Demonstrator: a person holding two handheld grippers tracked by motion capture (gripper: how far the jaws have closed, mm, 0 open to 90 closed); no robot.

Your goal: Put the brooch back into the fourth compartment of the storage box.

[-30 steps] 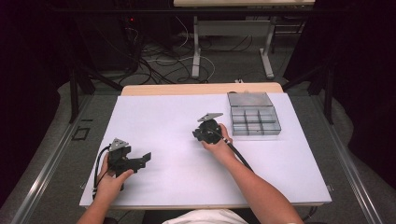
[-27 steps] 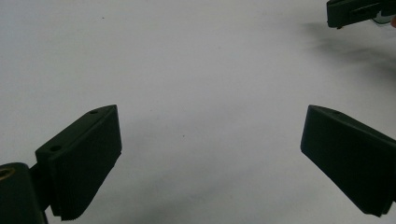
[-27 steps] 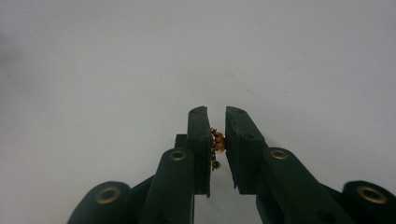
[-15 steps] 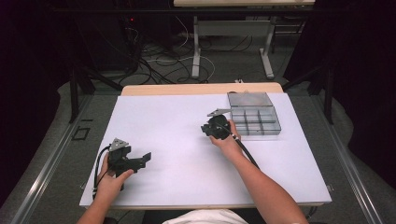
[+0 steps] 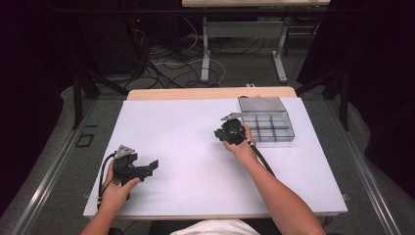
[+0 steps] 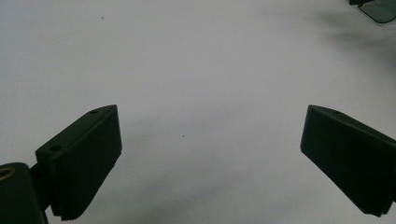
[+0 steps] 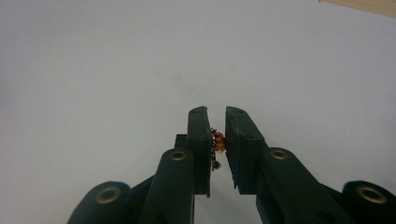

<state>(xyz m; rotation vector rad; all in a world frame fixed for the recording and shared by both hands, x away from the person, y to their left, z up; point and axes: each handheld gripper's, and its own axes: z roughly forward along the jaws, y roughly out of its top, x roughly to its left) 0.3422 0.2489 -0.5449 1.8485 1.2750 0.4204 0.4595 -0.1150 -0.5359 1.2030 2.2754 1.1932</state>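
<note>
Carrying a tiny gold-coloured piece toward the compartment box appears to be the step in hand. Nearest the person, the left gripper (image 5: 147,169) is rested low on the white table cover (image 5: 176,147), held in the left hand (image 5: 115,188); in the left gripper view its two black jaws are seen spread wide apart with nothing but bare white surface between them. Farther up the table, the right gripper (image 5: 222,133) is held just beside the near left edge of the clear compartment box (image 5: 266,125), apart from it as far as can be told. In the right gripper view its jaws are clenched on a small gold-coloured trinket (image 7: 217,144), pinched between the pads; what exactly it is cannot be made out at this size. The box is seen divided into small cells, with its lid tilted open at the far side. For the next move, the gripper would likely be brought over one cell and lowered before the jaws are released, so the piece is dropped inside and not on a divider or the cover.
</note>
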